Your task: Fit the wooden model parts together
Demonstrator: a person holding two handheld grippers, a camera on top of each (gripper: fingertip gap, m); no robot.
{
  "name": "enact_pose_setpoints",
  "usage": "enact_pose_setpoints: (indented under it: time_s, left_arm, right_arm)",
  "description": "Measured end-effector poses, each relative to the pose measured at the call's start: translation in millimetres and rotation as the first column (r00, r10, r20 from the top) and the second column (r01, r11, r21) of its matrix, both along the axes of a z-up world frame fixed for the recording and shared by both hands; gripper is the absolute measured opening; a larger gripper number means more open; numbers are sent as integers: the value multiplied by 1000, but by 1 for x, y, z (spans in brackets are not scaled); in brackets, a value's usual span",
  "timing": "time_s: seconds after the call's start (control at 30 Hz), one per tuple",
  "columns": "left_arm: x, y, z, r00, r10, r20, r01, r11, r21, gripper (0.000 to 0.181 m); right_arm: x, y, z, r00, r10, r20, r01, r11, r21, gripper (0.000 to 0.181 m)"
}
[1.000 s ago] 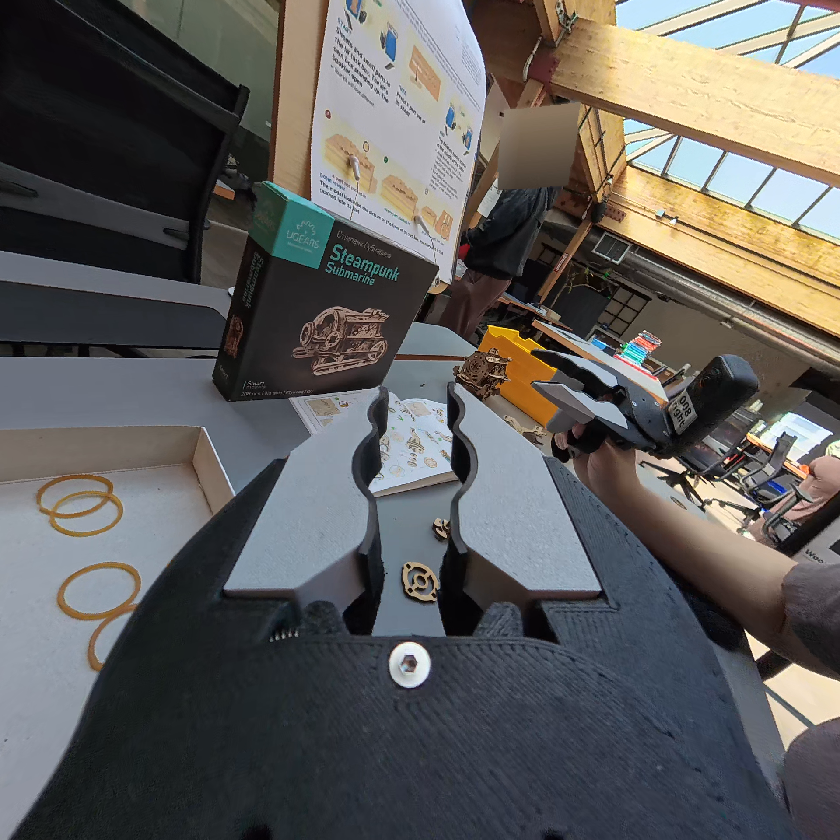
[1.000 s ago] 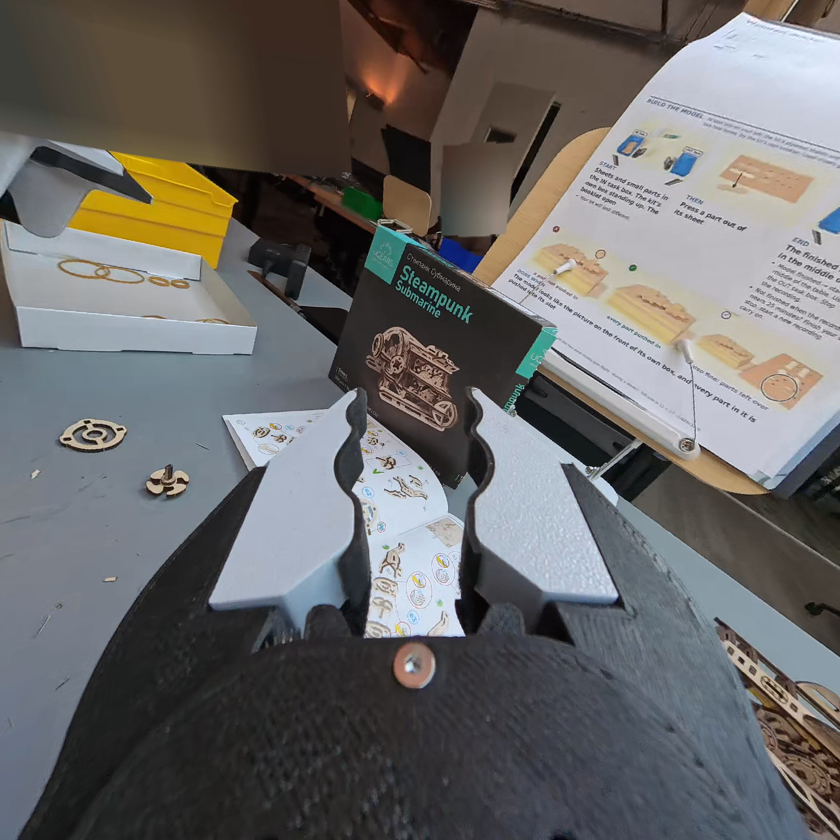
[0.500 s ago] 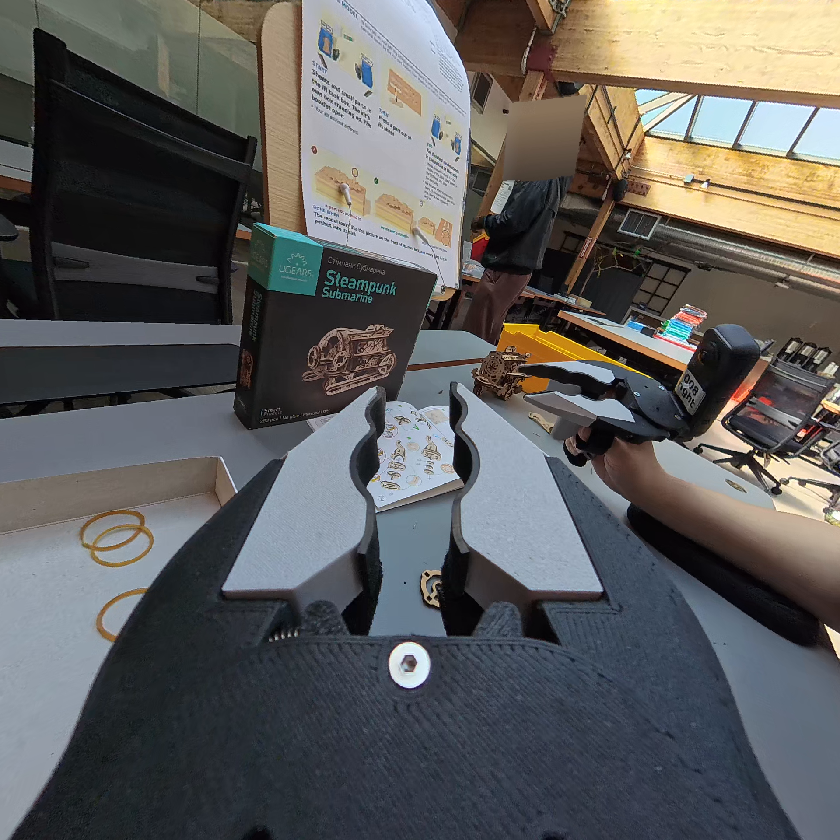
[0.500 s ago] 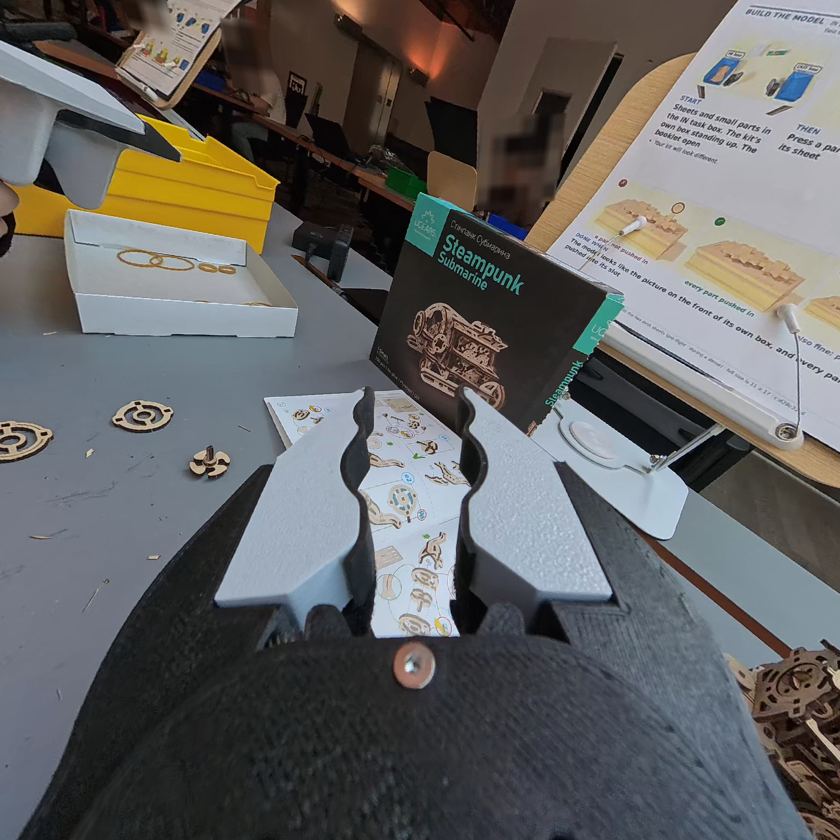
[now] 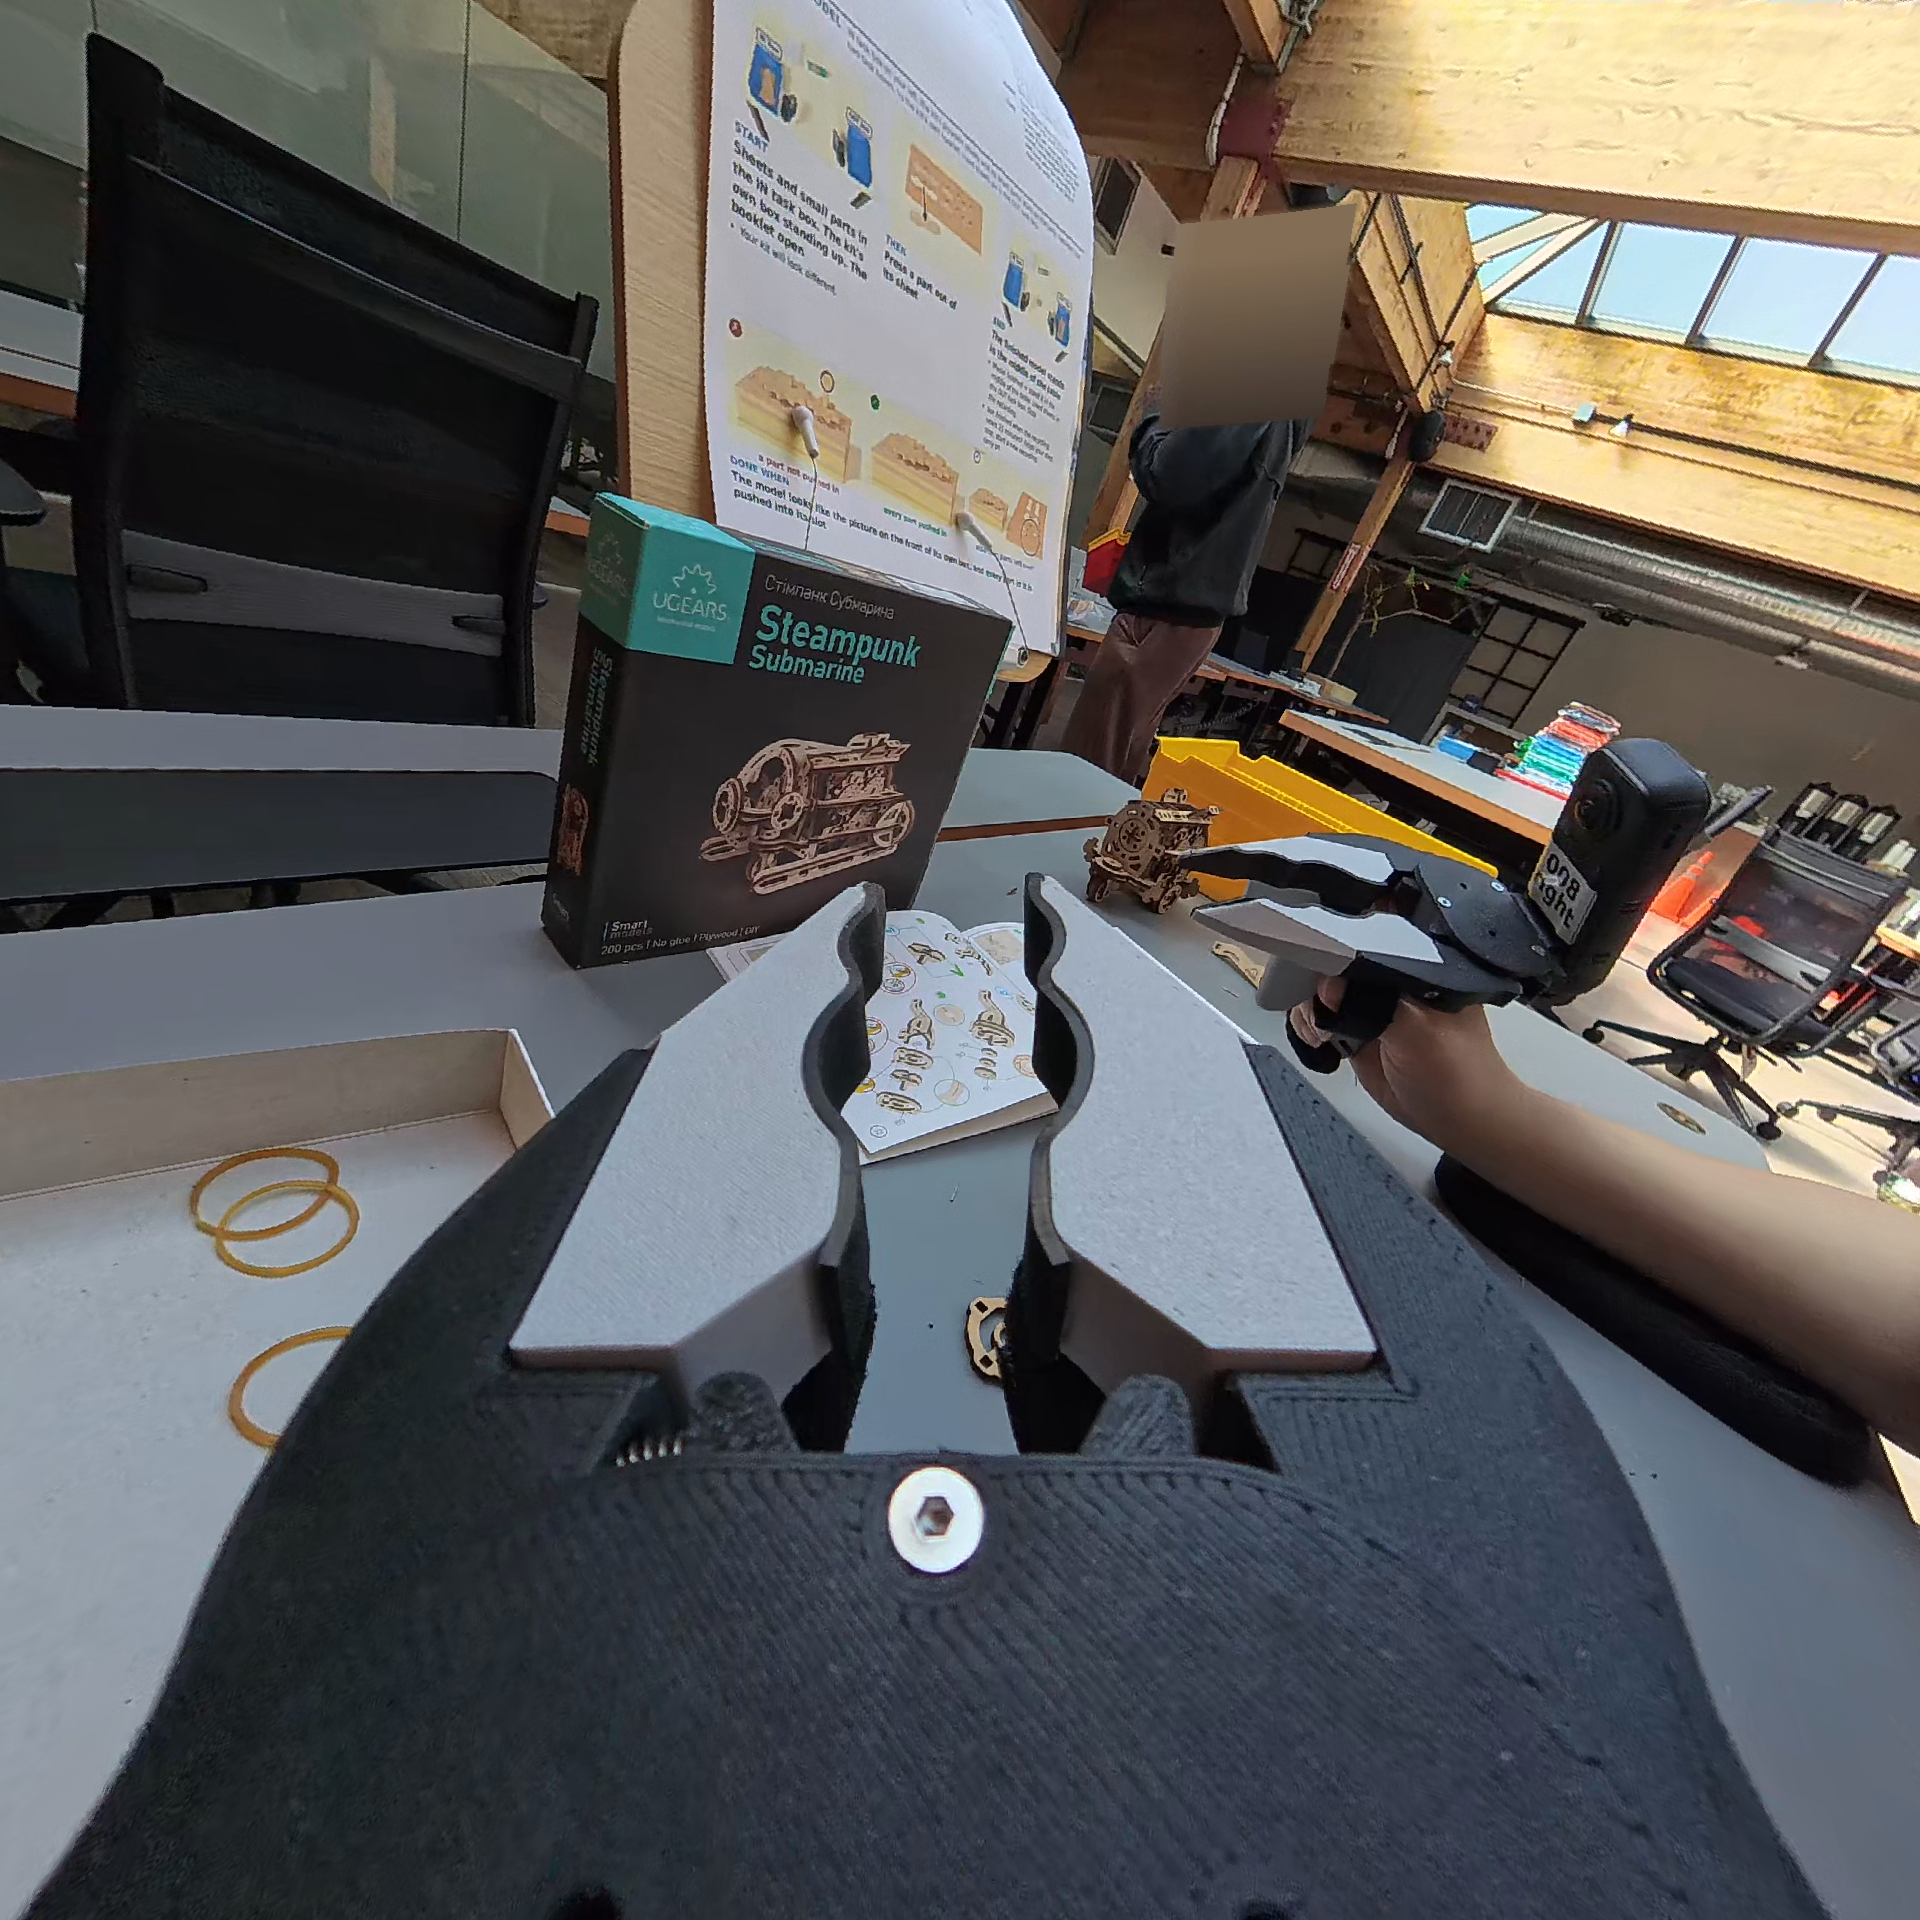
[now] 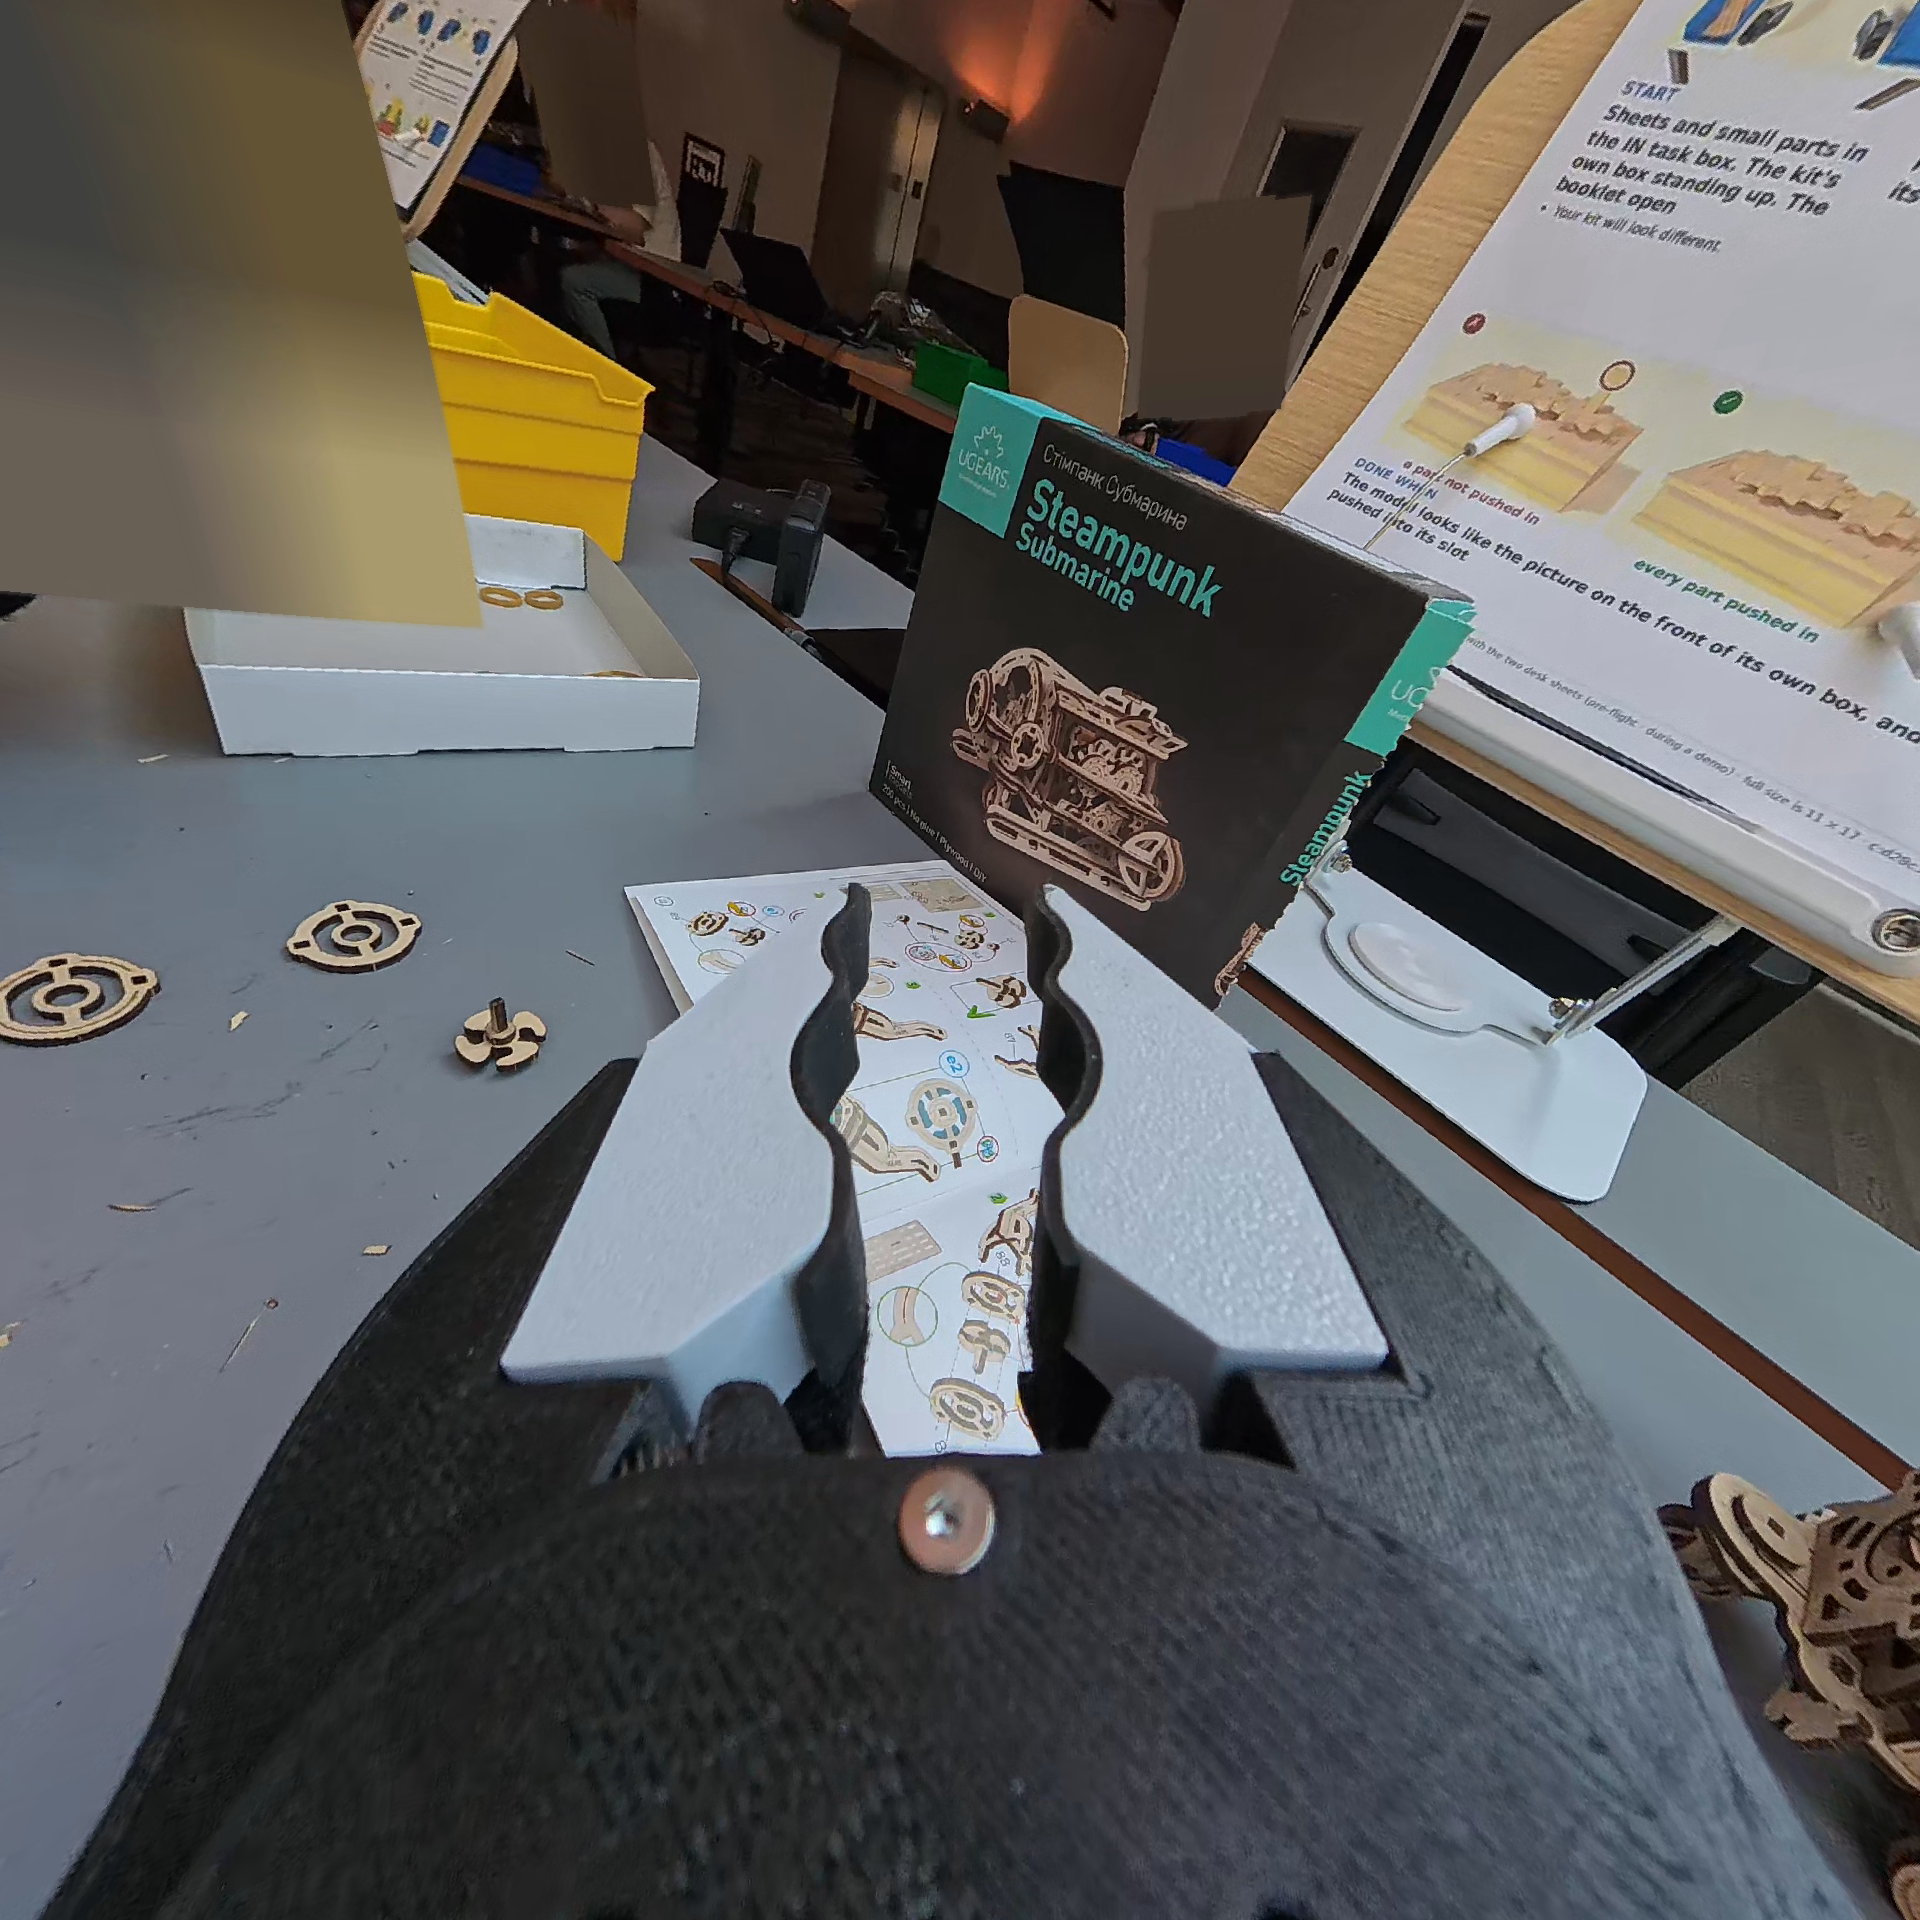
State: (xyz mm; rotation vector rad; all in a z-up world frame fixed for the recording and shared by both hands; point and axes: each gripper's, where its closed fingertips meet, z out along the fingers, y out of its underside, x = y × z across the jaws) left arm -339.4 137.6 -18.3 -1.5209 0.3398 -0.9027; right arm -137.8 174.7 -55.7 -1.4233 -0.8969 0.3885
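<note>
Nearest in the left wrist view, the left gripper [image 5: 945, 1049] hangs above the grey worktop [image 5: 312, 977] with its fingers [image 5: 717, 1164] parted and nothing between them; a small wooden ring part [image 5: 985, 1340] lies flat on the worktop low in the gap, half hidden by the right-hand finger. To the left sits a shallow white tray [image 5: 509, 1081] with rubber bands [image 5: 275, 1210] in it. The right gripper [image 6: 945, 1029] also has its fingers [image 6: 696, 1174] apart and empty, poised over the open instruction booklet [image 6: 727, 914]. In the right wrist view, two flat wooden rings [image 6: 353, 935] and a small propeller-like piece [image 6: 499, 1037] lie on the worktop to the left of those fingers, well apart from them, and the part-built wooden model [image 6: 1829, 1600] stands near the right edge, beside the gripper body. Beyond the booklet the dark kit box [image 6: 1132, 717] stands upright, with an instruction sheet on a board [image 6: 1662, 436] behind it and yellow bins [image 6: 530, 416] farther left.
</note>
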Motion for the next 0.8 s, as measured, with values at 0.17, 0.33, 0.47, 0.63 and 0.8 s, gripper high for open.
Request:
enact_pose_setpoints:
  time_s: [0.17, 0.33, 0.47, 0.63, 0.8]
  left_arm:
    - [-1, 1, -1, 1000, 3, -3, -3, 1000, -4, 25]
    - [-1, 1, -1, 1000, 5, -4, -5, 1000, -6, 25]
    - [-1, 1, -2, 1000, 6, -7, -6, 1000, -7, 25]
    - [-1, 1, -2, 1000, 9, -8, -9, 1000, -8, 26]
    - [-1, 1, -2, 1000, 12, -15, -12, 1000, -6, 27]
  right_arm:
    - [-1, 0, -2, 1000, 2, 10, -2, 1000, -2, 29]
    - [-1, 0, -2, 1000, 2, 10, -2, 1000, -6, 29]
    - [0, 1, -2, 1000, 1, 9, -1, 1000, -6, 28]
    - [0, 1, -2, 1000, 0, 8, 0, 1000, -8, 28]
    - [2, 2, 0, 1000, -13, -1, 13, 1000, -6, 28]
